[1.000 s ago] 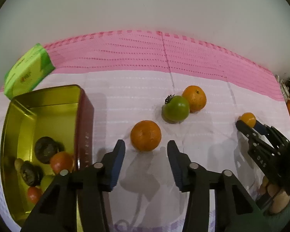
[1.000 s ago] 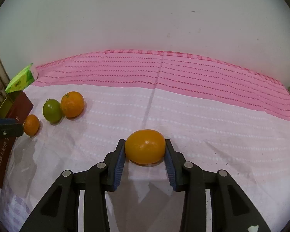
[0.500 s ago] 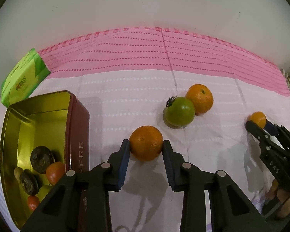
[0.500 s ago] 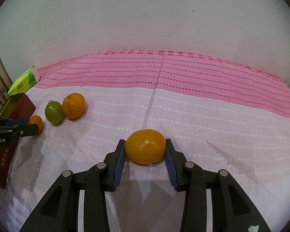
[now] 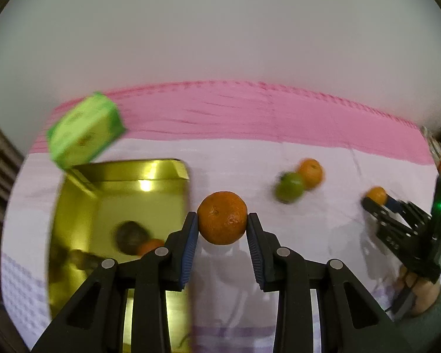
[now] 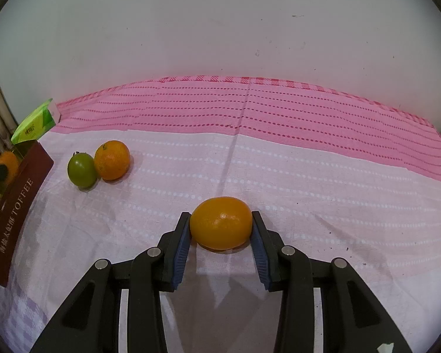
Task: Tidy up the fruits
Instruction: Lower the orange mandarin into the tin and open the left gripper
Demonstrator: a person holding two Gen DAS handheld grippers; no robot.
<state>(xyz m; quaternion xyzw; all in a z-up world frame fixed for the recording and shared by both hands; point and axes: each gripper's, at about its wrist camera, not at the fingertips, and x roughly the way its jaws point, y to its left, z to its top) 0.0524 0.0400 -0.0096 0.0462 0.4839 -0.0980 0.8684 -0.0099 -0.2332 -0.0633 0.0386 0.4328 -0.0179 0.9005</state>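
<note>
The left gripper (image 5: 222, 229) clenches a round, dimpled mandarin (image 5: 222, 217) between its ribbed blue pads (image 5: 189, 241), holding it just right of the tin (image 5: 123, 203), a rectangular box with a shiny gold inside and a dark red outer wall lettered TOFFEE. Blurred in the tin lie dark wrinkled fruits (image 5: 130, 234) and a small orange-red one (image 5: 150, 245). Half a second ago the mandarin sat gripped on the cloth with the tin further left; now the tin's rim is beside the left finger and the view is smeared by motion. A second ago the jaws stood wide apart with the mandarin ahead of them. The right gripper (image 6: 220, 229) grasps a smooth, glossy, egg-shaped orange (image 6: 221, 223) that rests on the cloth (image 6: 308, 182), a woven sheet, pale with white dotted rows in front and pink with dashed red lines toward the wall; this hold matches both earlier frames. Well left of it a smooth green fruit (image 6: 82, 170) touches a pebbled round tangerine (image 6: 112, 160), both on the cloth near the tin (image 6: 17, 206). A green carton (image 6: 33, 126), boxy and printed, lies behind the tin. In the left view the right gripper (image 5: 379, 203) shows at the far right with the orange (image 5: 376, 195) at its tips, its black latticed fingers (image 5: 402, 220) running back to a hand (image 5: 420, 291).
</note>
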